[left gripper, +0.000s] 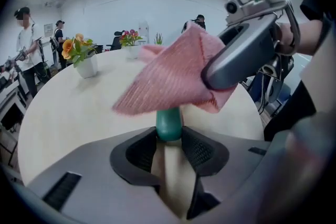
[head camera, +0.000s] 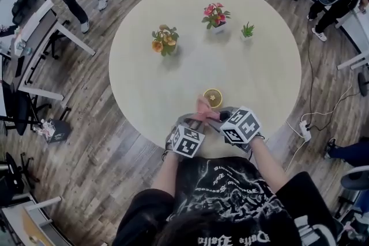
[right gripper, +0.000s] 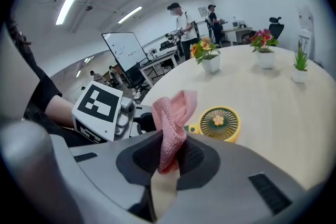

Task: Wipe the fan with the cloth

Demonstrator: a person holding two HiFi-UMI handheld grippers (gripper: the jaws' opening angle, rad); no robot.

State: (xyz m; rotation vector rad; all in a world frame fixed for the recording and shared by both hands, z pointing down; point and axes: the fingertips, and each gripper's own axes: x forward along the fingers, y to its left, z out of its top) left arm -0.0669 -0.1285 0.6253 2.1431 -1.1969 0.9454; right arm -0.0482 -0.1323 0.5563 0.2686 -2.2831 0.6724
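Round pale tabletop (head camera: 144,66) carries the yellow fan (head camera: 212,98) near its front edge. The left tool (left gripper: 169,139) clamps a green handle (left gripper: 168,122), seemingly the fan's. The right tool (right gripper: 169,157) pinches the pink cloth (right gripper: 172,118), so wiping looks about to begin: next the cloth must press onto the fan.

Round table (head camera: 173,83) bears orange flowers (head camera: 165,40), pink flowers (head camera: 215,16), a small green plant (head camera: 247,30); wood floor (head camera: 115,141) around.
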